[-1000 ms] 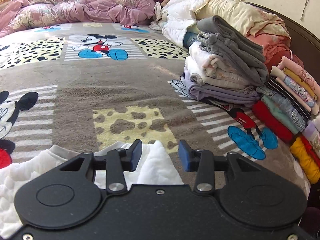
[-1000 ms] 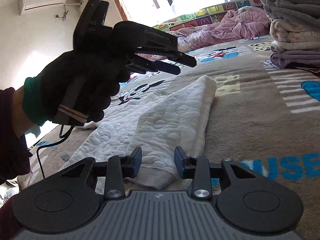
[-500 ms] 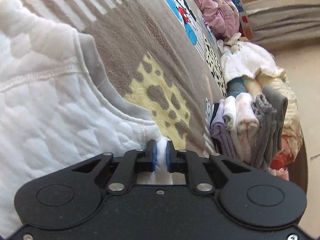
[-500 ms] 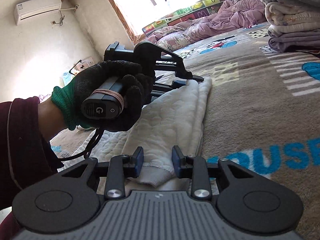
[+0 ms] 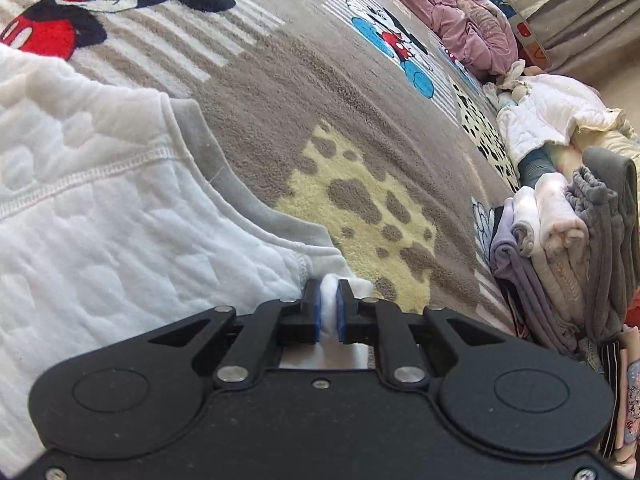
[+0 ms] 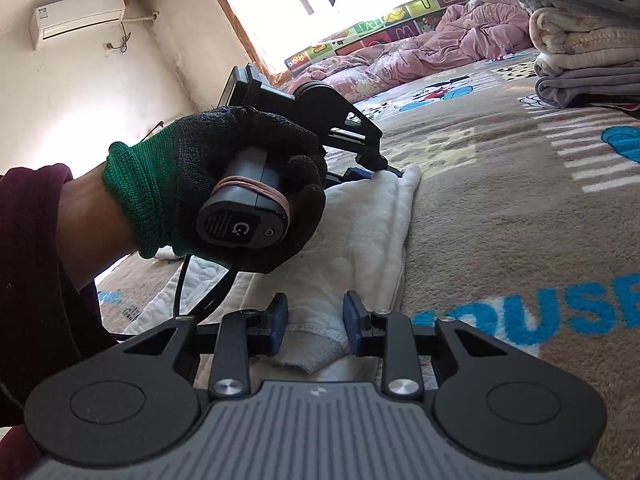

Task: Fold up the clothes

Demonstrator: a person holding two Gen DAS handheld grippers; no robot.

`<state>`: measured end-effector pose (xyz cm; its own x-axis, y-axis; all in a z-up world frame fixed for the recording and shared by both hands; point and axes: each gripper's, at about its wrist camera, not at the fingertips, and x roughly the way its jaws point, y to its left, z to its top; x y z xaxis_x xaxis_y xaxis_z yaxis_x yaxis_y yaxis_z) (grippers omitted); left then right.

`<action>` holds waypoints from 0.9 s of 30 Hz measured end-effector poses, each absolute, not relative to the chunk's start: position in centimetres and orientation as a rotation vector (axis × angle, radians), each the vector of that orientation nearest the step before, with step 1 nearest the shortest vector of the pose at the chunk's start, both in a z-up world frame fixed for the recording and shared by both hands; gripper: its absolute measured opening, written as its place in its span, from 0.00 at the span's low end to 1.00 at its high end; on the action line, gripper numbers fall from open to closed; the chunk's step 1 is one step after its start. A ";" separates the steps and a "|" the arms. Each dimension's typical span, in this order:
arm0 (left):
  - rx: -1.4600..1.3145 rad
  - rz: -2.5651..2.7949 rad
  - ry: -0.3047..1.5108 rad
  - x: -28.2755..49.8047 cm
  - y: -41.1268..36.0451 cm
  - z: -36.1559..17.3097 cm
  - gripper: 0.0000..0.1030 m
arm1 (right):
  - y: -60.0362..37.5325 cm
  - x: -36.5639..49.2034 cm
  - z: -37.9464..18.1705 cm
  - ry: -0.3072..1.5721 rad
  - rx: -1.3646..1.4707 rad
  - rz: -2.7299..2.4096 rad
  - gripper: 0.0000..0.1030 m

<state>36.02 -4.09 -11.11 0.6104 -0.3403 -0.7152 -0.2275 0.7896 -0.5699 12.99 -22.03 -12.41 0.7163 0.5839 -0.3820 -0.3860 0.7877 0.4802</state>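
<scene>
A white quilted top (image 5: 100, 216) with a grey neckband lies on the bed blanket. My left gripper (image 5: 329, 307) is shut on a corner of it beside the neckband. In the right wrist view the same top (image 6: 360, 236) stretches away as a folded strip, and a gloved hand holds the left gripper (image 6: 376, 170) at its far end. My right gripper (image 6: 315, 322) is open, its blue pads either side of the near hem without pinching it.
A stack of folded clothes (image 5: 560, 248) stands at the right of the bed, seen also as a stack (image 6: 584, 48) in the right wrist view. A pink duvet (image 6: 440, 40) is bunched at the far end. The cartoon-print blanket (image 5: 360, 140) lies between.
My left gripper came down from above the top and shut on its corner. The right gripper moved forward so the near hem sits between its open pads.
</scene>
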 end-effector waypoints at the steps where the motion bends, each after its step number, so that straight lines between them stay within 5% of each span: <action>1: -0.660 -0.096 0.932 36.1 -4.2 -11.0 0.14 | -22.0 13.0 -12.4 0.546 0.385 0.552 0.30; 3: -0.653 -0.138 0.915 35.8 -3.9 -10.3 0.16 | -22.0 12.9 -12.5 0.544 0.384 0.551 0.30; 4: -0.656 -0.151 0.903 35.5 -3.5 -9.8 0.28 | -22.0 12.9 -12.5 0.542 0.383 0.552 0.30; 5: -0.646 -0.158 0.878 35.0 -3.3 -9.0 0.29 | -22.1 12.9 -12.5 0.541 0.385 0.552 0.30; 8: -0.507 -0.220 0.781 33.4 -3.6 -6.2 0.29 | -22.0 12.8 -12.5 0.540 0.384 0.550 0.30; 11: -0.279 -0.294 0.757 32.0 -5.8 -4.6 0.10 | -22.0 12.8 -12.4 0.539 0.381 0.549 0.30; 14: -0.064 -0.315 0.794 32.2 -8.9 -6.2 0.06 | -21.9 12.7 -12.4 0.536 0.375 0.547 0.30; 25: -0.113 -0.176 0.896 33.2 -9.1 -8.4 0.07 | -21.7 12.1 -12.4 0.507 0.347 0.540 0.30; 27: -0.145 -0.210 0.868 31.7 -8.1 -7.1 0.15 | -21.9 11.6 -12.3 0.486 0.351 0.541 0.31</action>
<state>31.68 -8.13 -7.10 0.6276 -0.2409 -0.7404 0.1237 0.9697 -0.2107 11.62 -21.92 -12.31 0.7497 0.5647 -0.3452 -0.4032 0.8033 0.4384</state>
